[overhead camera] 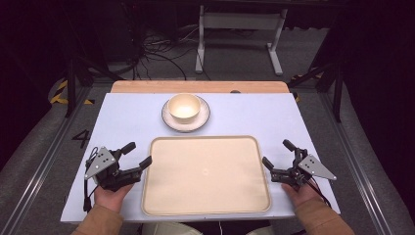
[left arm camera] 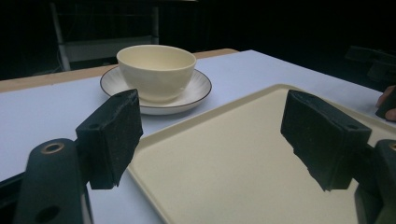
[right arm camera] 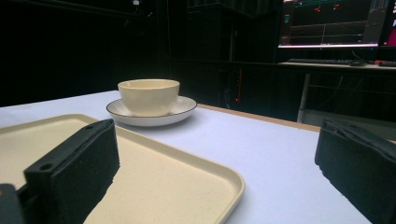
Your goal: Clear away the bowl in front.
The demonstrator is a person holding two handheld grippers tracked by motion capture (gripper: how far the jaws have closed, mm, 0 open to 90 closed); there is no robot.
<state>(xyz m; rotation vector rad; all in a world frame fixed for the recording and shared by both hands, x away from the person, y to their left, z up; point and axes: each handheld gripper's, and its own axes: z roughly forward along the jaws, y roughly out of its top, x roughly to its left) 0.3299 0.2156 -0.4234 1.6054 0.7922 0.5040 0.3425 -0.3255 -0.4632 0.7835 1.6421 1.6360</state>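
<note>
Bowl (overhead camera: 184, 105) on saucer (overhead camera: 186, 121), tray (overhead camera: 205, 176) btwn both tongs, apparently open

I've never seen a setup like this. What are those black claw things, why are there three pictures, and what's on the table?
No robot here: a person holds a two-jaw tool in each hand, the left gripper and the right gripper. One picture looks down from above the table. The other two come from small cameras riding on each gripper, looking out between its black jaws. On the table lie an empty cream tray and, beyond it, a cream bowl standing on a plate. Both grippers are open and hold nothing.
</note>
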